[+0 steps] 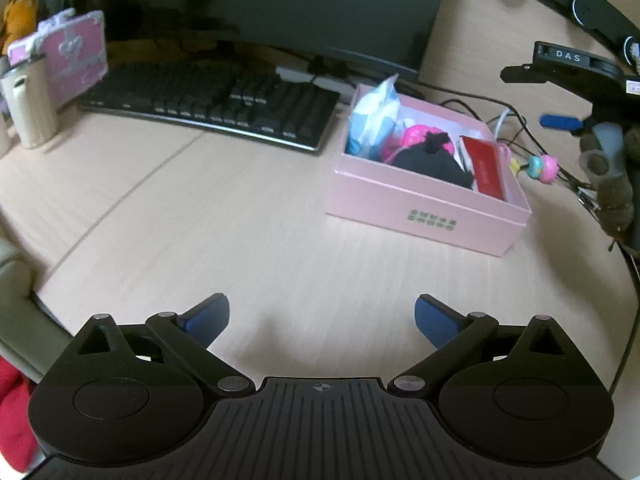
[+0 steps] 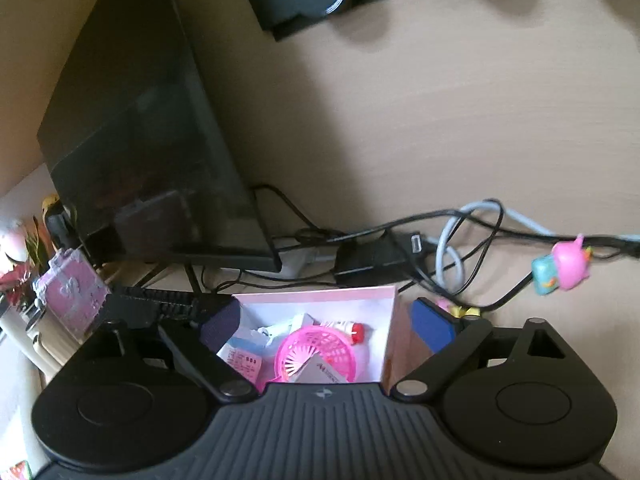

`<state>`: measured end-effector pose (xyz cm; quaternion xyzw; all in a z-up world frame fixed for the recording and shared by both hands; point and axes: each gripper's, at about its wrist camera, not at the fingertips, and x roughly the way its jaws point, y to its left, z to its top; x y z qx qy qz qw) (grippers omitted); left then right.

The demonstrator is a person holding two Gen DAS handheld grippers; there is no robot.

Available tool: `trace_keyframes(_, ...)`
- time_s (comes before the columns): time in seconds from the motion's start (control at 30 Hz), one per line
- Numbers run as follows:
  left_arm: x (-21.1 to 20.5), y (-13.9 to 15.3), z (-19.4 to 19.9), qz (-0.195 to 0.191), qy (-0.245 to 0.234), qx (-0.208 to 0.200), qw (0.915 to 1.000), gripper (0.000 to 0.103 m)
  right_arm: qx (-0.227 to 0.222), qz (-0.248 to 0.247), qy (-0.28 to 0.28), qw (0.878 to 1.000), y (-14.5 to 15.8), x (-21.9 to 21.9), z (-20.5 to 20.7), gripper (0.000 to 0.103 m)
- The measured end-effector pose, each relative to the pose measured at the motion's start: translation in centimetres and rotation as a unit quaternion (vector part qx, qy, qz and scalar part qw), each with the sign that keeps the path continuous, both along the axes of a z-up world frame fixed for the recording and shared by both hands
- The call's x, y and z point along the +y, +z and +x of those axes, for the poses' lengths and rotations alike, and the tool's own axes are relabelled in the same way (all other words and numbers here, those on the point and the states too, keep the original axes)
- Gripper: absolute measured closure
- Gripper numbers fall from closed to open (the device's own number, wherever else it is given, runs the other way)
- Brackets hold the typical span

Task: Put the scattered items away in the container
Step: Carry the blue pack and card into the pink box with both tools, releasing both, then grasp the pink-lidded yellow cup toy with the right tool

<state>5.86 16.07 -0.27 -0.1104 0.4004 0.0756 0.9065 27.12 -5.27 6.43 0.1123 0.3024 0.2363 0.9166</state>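
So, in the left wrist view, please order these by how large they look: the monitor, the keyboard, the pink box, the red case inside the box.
1. monitor
2. keyboard
3. pink box, though it sits nearer the camera than the keyboard, so this pair is unsure
4. red case, clearly smallest

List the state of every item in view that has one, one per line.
Pink box: lid off, holding items.
Red case: closed, leaning inside the box.
Monitor: screen dark.
Left gripper: open, nothing between the fingers.
Right gripper: open, held over the box.
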Motion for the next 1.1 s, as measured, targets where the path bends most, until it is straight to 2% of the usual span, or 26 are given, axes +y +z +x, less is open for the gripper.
trace_keyframes(0.03, -0.2, 0.0, 0.0, -0.001, -0.005, 0.000, 1.0000, 0.002, -0.004, -0.008, 0.007, 1.000, 0.0, 0.2, -0.1, 0.033)
trace_keyframes(0.07, -0.6, -0.1, 0.1, -0.002, -0.011, -0.002, 0.9999, 0.002, 0.000, -0.014, 0.017, 1.000, -0.2, 0.6, -0.2, 0.049)
trace_keyframes(0.1, -1.0, 0.0, 0.2, 0.000, -0.018, -0.003, 0.9998, 0.001, 0.013, -0.016, 0.027, 0.999, -0.5, 1.0, -0.2, 0.055)
trace_keyframes(0.2, -2.2, 0.2, 0.4, 0.010, -0.041, -0.006, 0.9991, 0.001, 0.052, -0.025, 0.042, 0.997, -2.5, 2.8, -0.1, 0.058)
trace_keyframes(0.3, -2.9, 0.2, 0.3, 0.016, -0.053, -0.005, 0.9984, 0.001, 0.081, -0.057, 0.057, 0.993, -5.0, 5.0, -0.4, 0.061)
trace_keyframes(0.37, -3.0, 0.1, 0.4, 0.015, -0.055, -0.002, 0.9983, 0.001, 0.073, -0.089, 0.062, 0.991, -6.2, 6.1, -1.0, 0.061)
trace_keyframes(0.47, -3.1, -0.1, 0.4, 0.012, -0.054, 0.003, 0.9985, 0.001, 0.055, -0.105, 0.063, 0.991, -6.0, 6.3, -1.5, 0.061)
trace_keyframes(0.57, -3.3, -0.1, 0.6, 0.012, -0.054, 0.004, 0.9985, 0.001, 0.032, -0.091, 0.074, 0.993, -4.5, 5.1, -2.7, 0.060)
trace_keyframes(0.67, -3.6, -0.2, 0.9, 0.014, -0.056, 0.008, 0.9983, 0.000, -0.007, -0.068, 0.072, 0.995, -2.9, 2.5, -4.2, 0.048)
trace_keyframes(0.73, -3.9, -0.4, 1.2, 0.015, -0.059, 0.013, 0.9980, 0.000, -0.031, -0.067, 0.055, 0.996, -2.3, 0.7, -4.5, 0.045)
trace_keyframes(0.83, -4.5, -0.7, 1.5, 0.019, -0.067, 0.023, 0.9973, 0.000, -0.044, -0.096, 0.015, 0.994, -2.9, -1.5, -3.1, 0.041)
trace_keyframes(0.97, -5.3, -0.8, 1.6, 0.032, -0.077, 0.036, 0.9959, 0.000, -0.027, -0.099, -0.032, 0.994, -4.7, -3.0, 0.7, 0.041)
trace_keyframes(1.1, -5.9, -0.3, 1.3, 0.045, -0.077, 0.039, 0.9953, 0.000, 0.002, -0.096, -0.049, 0.994, -6.9, -2.2, 4.9, 0.041)
